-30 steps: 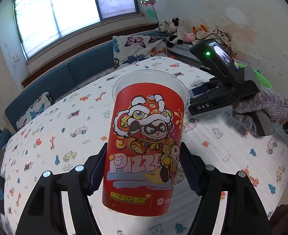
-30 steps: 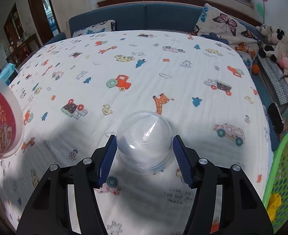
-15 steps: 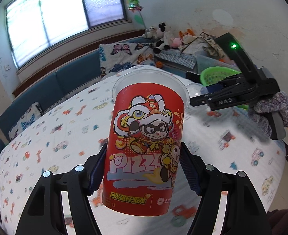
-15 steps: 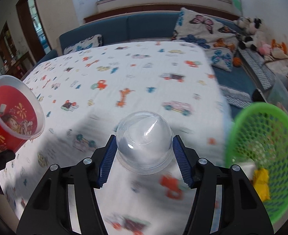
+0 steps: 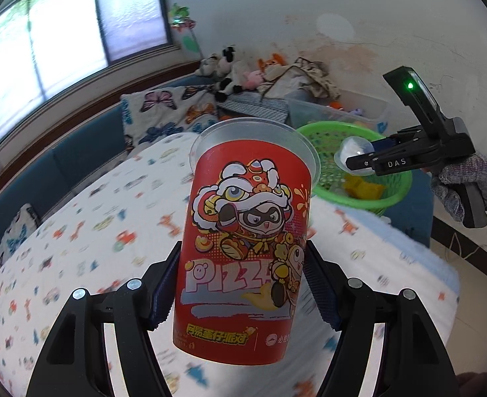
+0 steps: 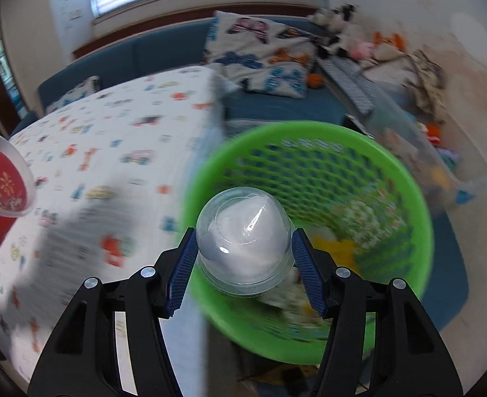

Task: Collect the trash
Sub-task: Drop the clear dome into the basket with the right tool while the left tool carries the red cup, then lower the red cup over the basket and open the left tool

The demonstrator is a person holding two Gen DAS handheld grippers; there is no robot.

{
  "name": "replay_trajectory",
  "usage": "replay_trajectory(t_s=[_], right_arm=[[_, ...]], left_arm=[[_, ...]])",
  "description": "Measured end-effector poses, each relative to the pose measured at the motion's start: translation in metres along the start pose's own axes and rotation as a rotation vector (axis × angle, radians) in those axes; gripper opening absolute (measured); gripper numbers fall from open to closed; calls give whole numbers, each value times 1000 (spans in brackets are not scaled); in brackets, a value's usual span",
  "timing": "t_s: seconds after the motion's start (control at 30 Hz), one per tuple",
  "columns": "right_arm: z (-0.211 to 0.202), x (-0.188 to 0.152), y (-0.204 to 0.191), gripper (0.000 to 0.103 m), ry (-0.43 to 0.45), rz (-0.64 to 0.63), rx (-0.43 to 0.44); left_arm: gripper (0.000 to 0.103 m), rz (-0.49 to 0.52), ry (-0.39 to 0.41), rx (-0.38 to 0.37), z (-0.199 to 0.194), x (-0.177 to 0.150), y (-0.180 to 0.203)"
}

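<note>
Item 1, red pizza cup (image 5: 243, 248): pinched at its lower body by the left tongs (image 5: 240, 284), carried above the patterned bed (image 5: 88, 231); upright, long axis vertical, open mouth up, leaning slightly away from the camera. Item 2, clear dome lid (image 6: 245, 241): pinched at its rim by the right tongs (image 6: 245, 264), hanging over the near edge of the green basket (image 6: 418, 198); dome points forward, away from the camera, open side toward it. Handling note: judged step is the drop. Carry the lid further over the basket's middle before spreading the tongs, so it falls inside among the 2 or more scraps there; bring the cup over afterwards.
</note>
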State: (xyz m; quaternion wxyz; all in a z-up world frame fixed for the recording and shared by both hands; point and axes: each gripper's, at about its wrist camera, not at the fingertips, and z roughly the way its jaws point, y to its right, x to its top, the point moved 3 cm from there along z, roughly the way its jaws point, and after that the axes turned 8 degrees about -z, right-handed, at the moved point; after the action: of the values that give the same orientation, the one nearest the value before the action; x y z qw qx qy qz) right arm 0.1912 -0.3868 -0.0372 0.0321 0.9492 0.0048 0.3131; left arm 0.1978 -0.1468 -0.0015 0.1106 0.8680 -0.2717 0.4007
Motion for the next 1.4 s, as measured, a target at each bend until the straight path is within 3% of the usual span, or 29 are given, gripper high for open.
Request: replay_trajectory(t_s=[0.43, 1.03, 1.4], right_arm=[[-1, -23, 75, 62, -33, 101, -102], [-41, -29, 96, 71, 27, 101, -126], [-46, -44, 109, 75, 32, 129, -124]], left_arm=[[67, 62, -14, -67, 47, 42, 52], [68, 125, -103, -146, 116, 71, 121], [68, 147, -181, -153, 146, 74, 146]])
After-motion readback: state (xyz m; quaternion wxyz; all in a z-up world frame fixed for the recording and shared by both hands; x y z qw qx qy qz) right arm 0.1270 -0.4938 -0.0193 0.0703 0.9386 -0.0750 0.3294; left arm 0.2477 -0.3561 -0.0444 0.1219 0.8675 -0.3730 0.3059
